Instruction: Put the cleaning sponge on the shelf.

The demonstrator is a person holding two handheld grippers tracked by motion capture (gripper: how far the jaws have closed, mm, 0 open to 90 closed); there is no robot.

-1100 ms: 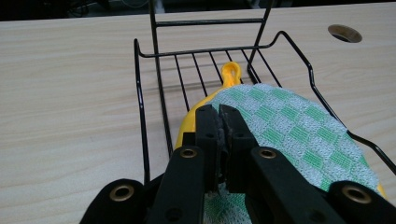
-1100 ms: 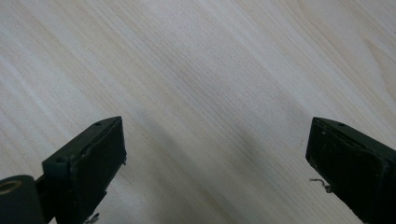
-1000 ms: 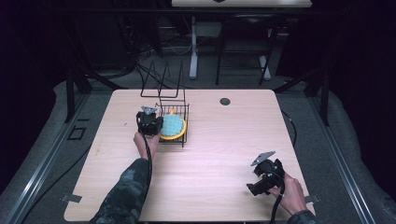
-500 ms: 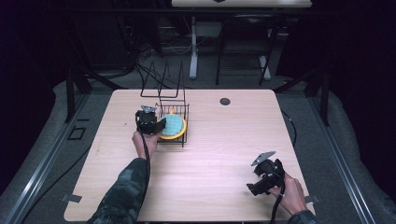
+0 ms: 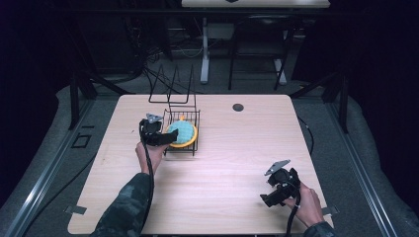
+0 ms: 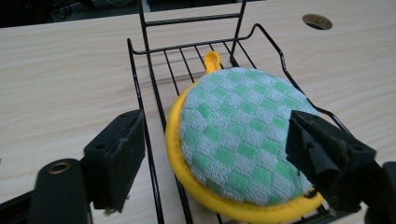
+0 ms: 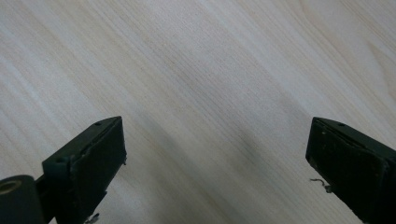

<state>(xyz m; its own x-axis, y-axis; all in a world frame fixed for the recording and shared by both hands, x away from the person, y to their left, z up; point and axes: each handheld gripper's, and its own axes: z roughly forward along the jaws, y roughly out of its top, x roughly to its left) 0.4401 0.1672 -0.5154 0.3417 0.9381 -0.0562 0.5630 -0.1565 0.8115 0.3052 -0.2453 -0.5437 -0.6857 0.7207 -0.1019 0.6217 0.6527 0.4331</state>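
A round pad (image 5: 181,133) of green-checked cloth with a yellow rim and loop lies tilted in a small black wire rack (image 5: 182,111) on the left half of the wooden table (image 5: 237,153). My left gripper (image 5: 160,138) is at the rack's left side and is open. In the left gripper view its jaws straddle the near part of the pad (image 6: 233,135) and the rack's (image 6: 137,79) side rail without closing on them. My right gripper (image 5: 269,197) rests low near the table's front right, open, with bare wood between its jaws (image 7: 217,158).
A taller black wire frame (image 5: 170,89) stands just behind the rack at the table's back edge. A round cable hole (image 5: 238,107) sits at the back centre, also seen as the hole (image 6: 316,21). Dark desk legs and cables lie beyond the table.
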